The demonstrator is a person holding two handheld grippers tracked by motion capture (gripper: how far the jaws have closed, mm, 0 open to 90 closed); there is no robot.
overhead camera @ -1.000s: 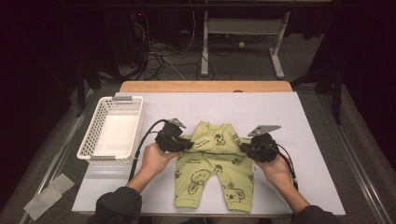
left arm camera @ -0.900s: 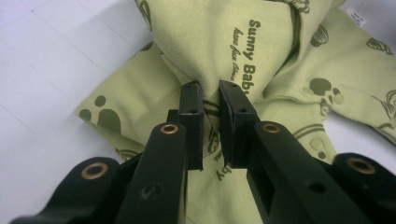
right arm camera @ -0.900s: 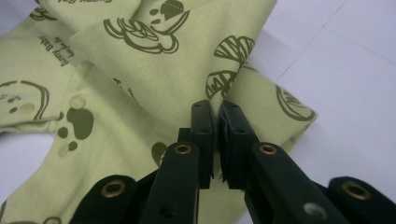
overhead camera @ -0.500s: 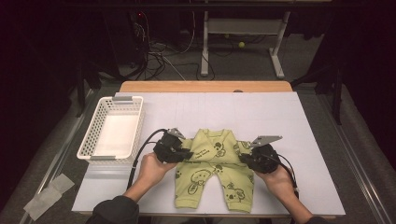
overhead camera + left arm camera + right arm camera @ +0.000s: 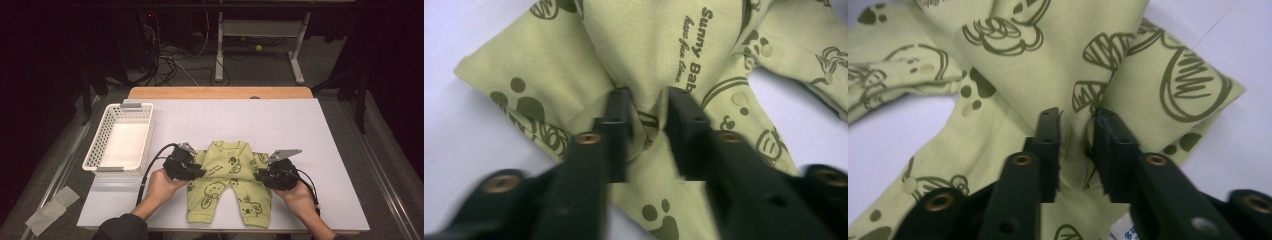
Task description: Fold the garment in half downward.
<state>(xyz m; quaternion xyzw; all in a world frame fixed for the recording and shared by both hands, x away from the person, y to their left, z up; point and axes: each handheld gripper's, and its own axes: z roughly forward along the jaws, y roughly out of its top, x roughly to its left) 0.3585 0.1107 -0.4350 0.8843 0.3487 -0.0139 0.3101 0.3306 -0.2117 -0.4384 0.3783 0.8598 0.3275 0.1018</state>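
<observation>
Yellow-green baby suit (image 5: 227,172) (printed, folded).

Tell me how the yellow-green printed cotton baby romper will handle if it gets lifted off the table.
The yellow-green printed cotton baby romper is probably floppy: its cloth bunches into folds between the left gripper jaws. It likely weighs little, being thin fabric lying flat on the white table. It should sag from any pinched point, legs dangling, and seems unlikely to slip, roll or break.

Pale green baby suit (image 5: 225,175), dark cartoon prints, seemingly bears.
</observation>
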